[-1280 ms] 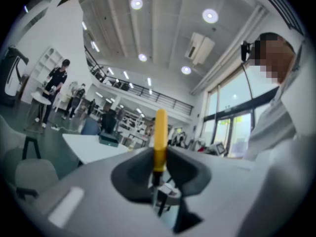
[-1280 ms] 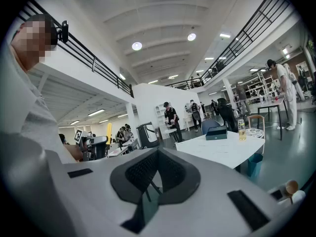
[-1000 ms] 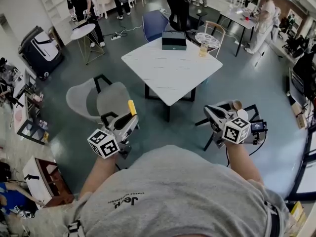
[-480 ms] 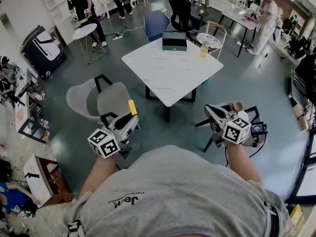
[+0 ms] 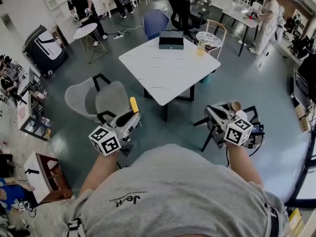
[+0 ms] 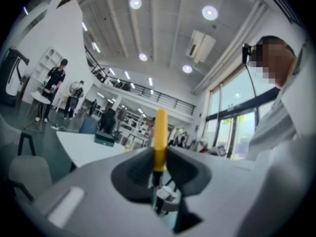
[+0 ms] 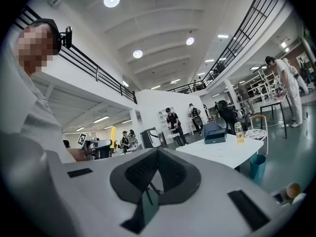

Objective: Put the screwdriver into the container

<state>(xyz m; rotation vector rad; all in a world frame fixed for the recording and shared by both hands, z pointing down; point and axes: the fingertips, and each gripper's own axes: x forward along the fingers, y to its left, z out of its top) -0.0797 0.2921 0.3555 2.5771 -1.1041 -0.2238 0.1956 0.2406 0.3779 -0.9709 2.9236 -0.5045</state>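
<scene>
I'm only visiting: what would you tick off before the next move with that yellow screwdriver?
1. Yellow-handled screwdriver clamped in the left gripper: ok.
2. Right gripper empty, fingers together: ok.
3. Dark rectangular container in sight on the white square table: ok.
4. Container open on top: cannot tell.
5. Container near enough to drop the screwdriver in: not ok; it sits at the table's far edge, with floor between the person and the table.
6. Grey chair by the left gripper out of the way: cannot tell.
</scene>
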